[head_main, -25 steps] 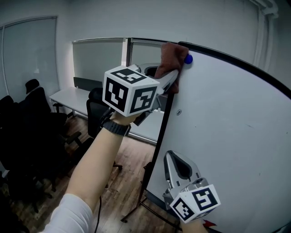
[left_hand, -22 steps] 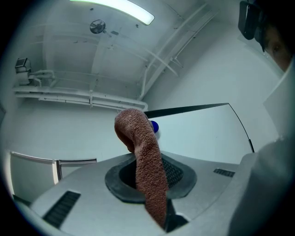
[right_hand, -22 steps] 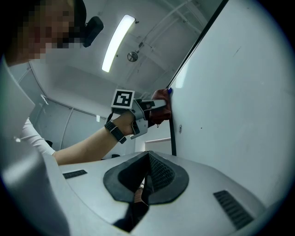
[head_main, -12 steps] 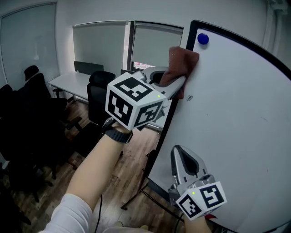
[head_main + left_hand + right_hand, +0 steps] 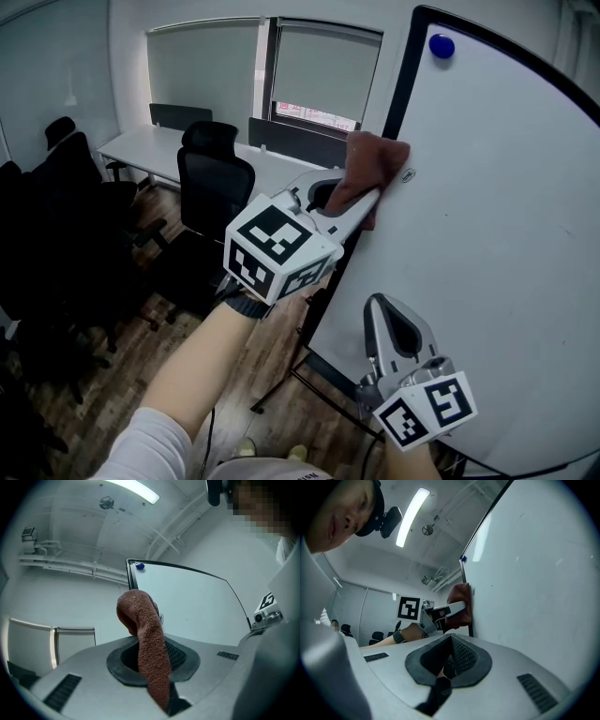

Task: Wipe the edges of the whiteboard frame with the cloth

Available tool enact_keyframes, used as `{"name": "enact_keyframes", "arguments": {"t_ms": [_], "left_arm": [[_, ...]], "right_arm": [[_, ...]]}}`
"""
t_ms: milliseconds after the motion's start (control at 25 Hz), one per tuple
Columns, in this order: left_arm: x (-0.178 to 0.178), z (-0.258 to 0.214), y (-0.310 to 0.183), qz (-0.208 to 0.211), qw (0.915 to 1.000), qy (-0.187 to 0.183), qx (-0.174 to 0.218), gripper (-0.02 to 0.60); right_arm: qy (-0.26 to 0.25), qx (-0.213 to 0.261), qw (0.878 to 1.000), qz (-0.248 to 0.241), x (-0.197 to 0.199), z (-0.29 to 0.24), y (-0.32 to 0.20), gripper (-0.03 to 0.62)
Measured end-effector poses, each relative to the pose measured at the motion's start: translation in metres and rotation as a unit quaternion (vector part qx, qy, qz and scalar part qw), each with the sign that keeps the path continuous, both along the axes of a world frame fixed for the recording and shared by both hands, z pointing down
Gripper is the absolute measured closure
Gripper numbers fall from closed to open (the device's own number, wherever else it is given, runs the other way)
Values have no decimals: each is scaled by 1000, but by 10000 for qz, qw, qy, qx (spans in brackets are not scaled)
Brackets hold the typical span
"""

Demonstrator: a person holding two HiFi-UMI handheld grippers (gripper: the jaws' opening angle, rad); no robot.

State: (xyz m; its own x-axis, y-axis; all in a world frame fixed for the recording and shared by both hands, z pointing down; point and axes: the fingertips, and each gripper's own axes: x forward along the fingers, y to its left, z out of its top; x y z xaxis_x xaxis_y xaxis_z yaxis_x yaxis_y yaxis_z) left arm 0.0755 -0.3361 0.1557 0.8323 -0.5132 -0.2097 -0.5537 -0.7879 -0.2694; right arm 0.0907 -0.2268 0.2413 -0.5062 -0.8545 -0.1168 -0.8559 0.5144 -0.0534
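The whiteboard [image 5: 497, 234] stands at the right, its black frame edge [image 5: 394, 103] running down the left side. A blue magnet [image 5: 441, 45] sits near its top corner. My left gripper [image 5: 368, 201] is shut on the brown cloth [image 5: 377, 161], which is pressed against that left frame edge about a third of the way down. In the left gripper view the cloth [image 5: 147, 639] hangs out between the jaws, with the whiteboard [image 5: 192, 606] behind. My right gripper [image 5: 381, 302] is shut with nothing in it, lower down beside the board face. The right gripper view shows the cloth [image 5: 459, 603] on the frame.
Black office chairs [image 5: 214, 173] and white desks [image 5: 159, 150] fill the room to the left, below windows with blinds [image 5: 206, 66]. The whiteboard's stand legs [image 5: 291, 384] reach onto the wooden floor [image 5: 141, 366] below my arm.
My left gripper has slid the cloth down the left frame edge, away from the top corner and the blue magnet. The right gripper has hardly moved.
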Motion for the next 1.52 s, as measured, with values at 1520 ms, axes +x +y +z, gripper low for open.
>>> {"name": "enact_keyframes", "arguments": {"t_ms": [1520], "left_arm": [[20,256,-14,-122,9933,418,-1070,525]], "right_arm": [[-418,-1047,9934,222,5,122,-31,591]]}}
